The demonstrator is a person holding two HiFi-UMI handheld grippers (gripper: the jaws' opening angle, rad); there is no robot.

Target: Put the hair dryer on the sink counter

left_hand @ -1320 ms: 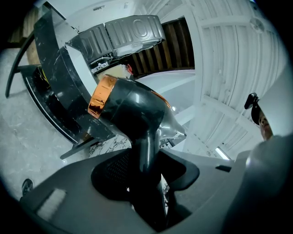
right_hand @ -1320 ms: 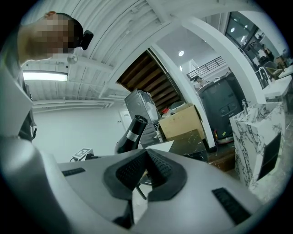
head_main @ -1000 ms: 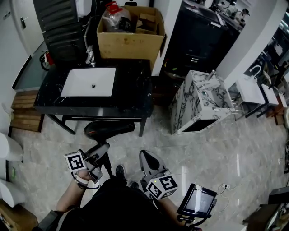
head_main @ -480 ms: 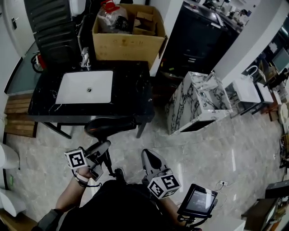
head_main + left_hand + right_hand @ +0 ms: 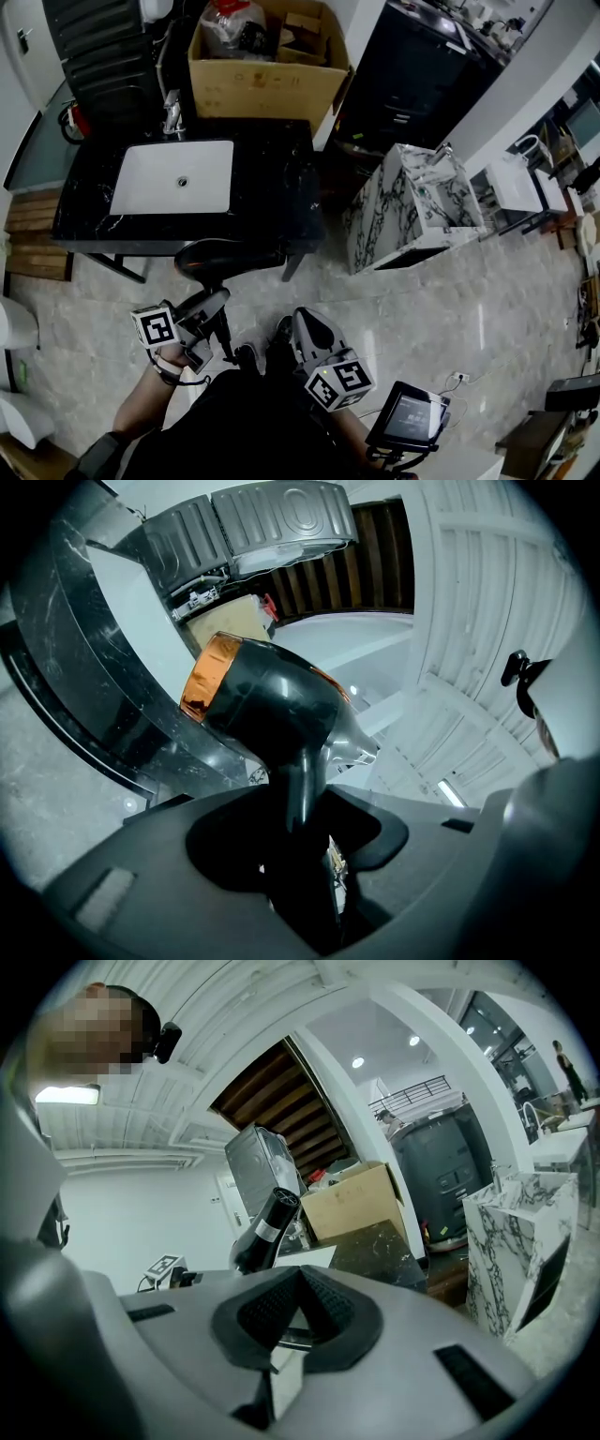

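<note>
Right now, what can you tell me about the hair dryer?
The hair dryer is glossy black, plastic by the look, with a shiny copper-coloured band round one end of its fat barrel. Its slim handle runs back into the left gripper, whose jaws clamp it; nothing else touches it. It is held in the air, barrel roughly level, just in front of the black sink counter, not yet set on it.

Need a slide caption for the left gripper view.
Left gripper holds the black hair dryer by its handle, with the sink counter beyond.
</note>
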